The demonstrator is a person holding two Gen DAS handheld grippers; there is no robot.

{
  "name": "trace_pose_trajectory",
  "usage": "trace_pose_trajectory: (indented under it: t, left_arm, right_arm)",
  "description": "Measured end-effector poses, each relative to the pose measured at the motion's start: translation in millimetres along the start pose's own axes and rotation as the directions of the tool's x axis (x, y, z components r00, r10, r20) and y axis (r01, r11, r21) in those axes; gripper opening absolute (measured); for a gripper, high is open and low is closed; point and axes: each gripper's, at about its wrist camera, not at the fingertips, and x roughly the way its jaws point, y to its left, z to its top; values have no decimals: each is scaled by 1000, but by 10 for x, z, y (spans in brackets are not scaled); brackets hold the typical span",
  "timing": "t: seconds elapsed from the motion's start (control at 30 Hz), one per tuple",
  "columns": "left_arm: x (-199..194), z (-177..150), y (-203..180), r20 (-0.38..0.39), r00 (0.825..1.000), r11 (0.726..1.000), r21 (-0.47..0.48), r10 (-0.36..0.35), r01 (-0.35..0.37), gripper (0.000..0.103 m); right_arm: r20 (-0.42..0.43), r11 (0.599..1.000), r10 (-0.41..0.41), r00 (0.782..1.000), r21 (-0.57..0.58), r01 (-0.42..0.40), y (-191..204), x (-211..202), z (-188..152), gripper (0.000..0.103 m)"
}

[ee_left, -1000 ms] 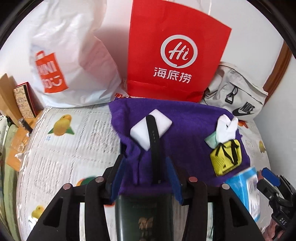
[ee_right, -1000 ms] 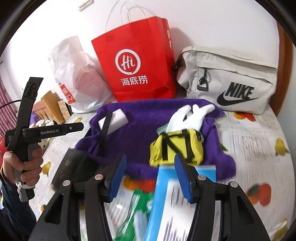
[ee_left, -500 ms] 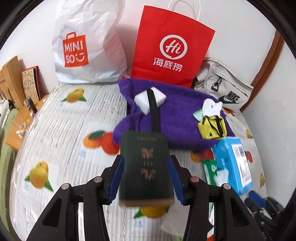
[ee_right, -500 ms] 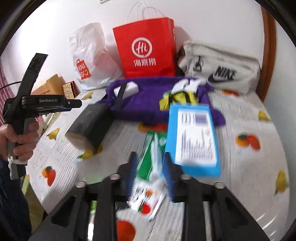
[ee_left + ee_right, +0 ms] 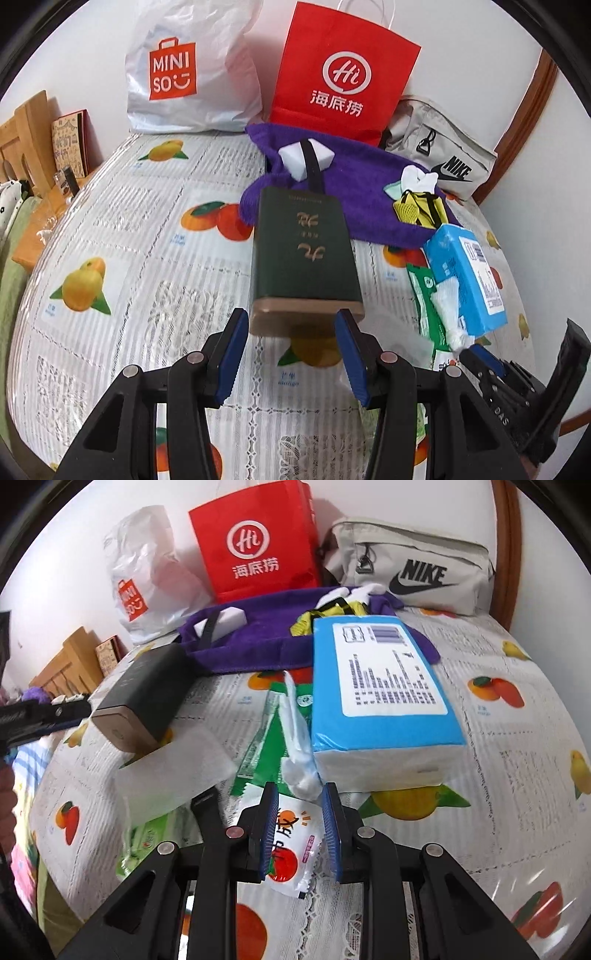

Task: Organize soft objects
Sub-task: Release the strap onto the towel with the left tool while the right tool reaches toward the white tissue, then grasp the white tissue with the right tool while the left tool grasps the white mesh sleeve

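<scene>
Both views are bright and evenly lit by soft, diffuse light with no single source visible; the white wall (image 5: pixel 461 44) behind reads pale and slightly washed out; shadows are faint and soft, one lying under the raised dark green box (image 5: pixel 306 251) on the counter (image 5: pixel 147 229), another behind the red paper bag (image 5: pixel 255 542) on the wall; the glossy cloth on the counter shows mild sheen at lower right in the right wrist view; strong fisheye bending curves straight lines near the edges, and black vignette fills every corner; the far left edge of the right wrist view is smeared and dim; central print stays sharp.
</scene>
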Motion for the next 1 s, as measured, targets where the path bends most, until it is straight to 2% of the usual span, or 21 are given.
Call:
trace_pose_trajectory:
  t: [0.23,0.3,0.43,0.57,0.77,0.87,1.0]
  left_arm:
    - [43,-81,-43,-20,1000,1000,27,6,-5,47]
    - [26,-106,-51,-20,1000,999,34,8,-8,47]
    - [-42,-148,-41,-12,1000,999,32,9,-9,47]
    - [-104,-202,-47,-6,1000,999,35,15,-15,47]
    - [-142,-353,-122,-20,1000,999,51,0,1,47]
    - [-105,-437,-200,-41,999,998,59,-15,18,54]
    - [-62,-512,-357,-50,998,995,94,-39,44,58]
  right_arm:
    - [4,993,13,1000,119,-13,-54,134,13,24]
    - [11,991,9,1000,135,-11,-57,142,6,15]
    - [23,993,16,1000,119,-18,-37,88,-37,15]
    - [45,992,61,997,106,-65,-3,-79,-66,15]
    - [80,995,79,994,47,-83,26,-405,-114,15]
    - [69,997,66,995,26,-68,-27,-519,-208,15]
    - [51,1000,16,999,-9,-16,-119,-635,-394,15]
